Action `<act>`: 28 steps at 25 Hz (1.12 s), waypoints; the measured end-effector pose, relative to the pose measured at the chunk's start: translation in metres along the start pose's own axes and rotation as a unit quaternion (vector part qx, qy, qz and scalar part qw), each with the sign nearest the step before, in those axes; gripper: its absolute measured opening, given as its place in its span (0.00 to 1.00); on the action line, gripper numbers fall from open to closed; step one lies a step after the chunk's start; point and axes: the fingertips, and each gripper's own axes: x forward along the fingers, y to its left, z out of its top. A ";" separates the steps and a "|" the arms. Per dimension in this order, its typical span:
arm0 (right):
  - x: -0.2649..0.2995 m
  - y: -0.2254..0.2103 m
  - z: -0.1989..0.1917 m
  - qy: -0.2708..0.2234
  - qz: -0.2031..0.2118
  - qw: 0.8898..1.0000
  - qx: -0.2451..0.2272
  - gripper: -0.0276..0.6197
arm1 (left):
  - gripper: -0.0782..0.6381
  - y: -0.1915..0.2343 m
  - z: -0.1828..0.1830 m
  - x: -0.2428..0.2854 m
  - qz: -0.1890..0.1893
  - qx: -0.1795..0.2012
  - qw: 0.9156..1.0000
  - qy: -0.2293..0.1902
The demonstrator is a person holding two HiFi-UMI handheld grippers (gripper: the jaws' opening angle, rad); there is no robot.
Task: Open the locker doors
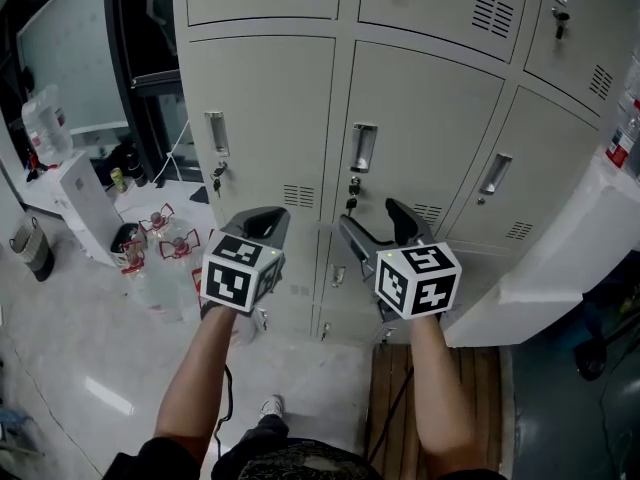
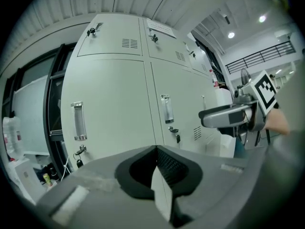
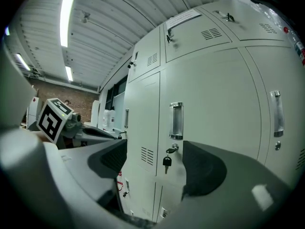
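Pale grey lockers (image 1: 420, 98) stand before me, every door closed. The middle door carries a recessed handle (image 1: 362, 148) with a key (image 1: 352, 190) hanging under it. My right gripper (image 1: 372, 218) is open just below and short of that handle, touching nothing. In the right gripper view the handle (image 3: 176, 120) and key (image 3: 167, 162) show between the spread jaws of the right gripper (image 3: 155, 165). My left gripper (image 1: 264, 222) is shut and empty, below the left door's handle (image 1: 216, 133). In the left gripper view the left gripper (image 2: 156, 150) points between the left door's handle (image 2: 78, 121) and the middle door's handle (image 2: 166, 109).
Several water bottles (image 1: 165, 236) and a white box (image 1: 85, 203) stand on the floor at the left. A wooden pallet (image 1: 445, 388) lies under my right arm. A white panel (image 1: 560, 258) juts out at the right. Lower lockers (image 1: 335, 278) sit beneath the grippers.
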 end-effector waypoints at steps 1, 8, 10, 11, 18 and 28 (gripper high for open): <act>0.008 0.000 0.002 -0.001 -0.002 1.000 0.001 0.59 | 0.11 0.007 0.001 0.005 -0.003 0.002 1.000 -0.001; 0.059 -0.003 0.015 0.005 -0.021 1.000 -0.017 0.59 | 0.11 0.044 0.012 0.030 -0.030 0.014 0.999 -0.009; 0.070 -0.006 0.020 0.004 -0.028 0.999 -0.018 0.59 | 0.11 0.053 0.015 0.035 -0.036 0.016 0.999 -0.012; 0.075 -0.008 0.021 0.004 -0.032 0.999 -0.017 0.59 | 0.11 0.058 0.016 0.038 -0.038 0.017 0.999 -0.016; 0.106 -0.020 0.027 0.005 -0.055 0.998 -0.006 0.59 | 0.11 0.073 0.022 0.054 -0.067 0.026 0.997 -0.028; 0.122 -0.022 0.029 0.002 -0.073 0.997 0.010 0.55 | 0.11 0.083 0.022 0.064 -0.104 0.040 0.993 -0.035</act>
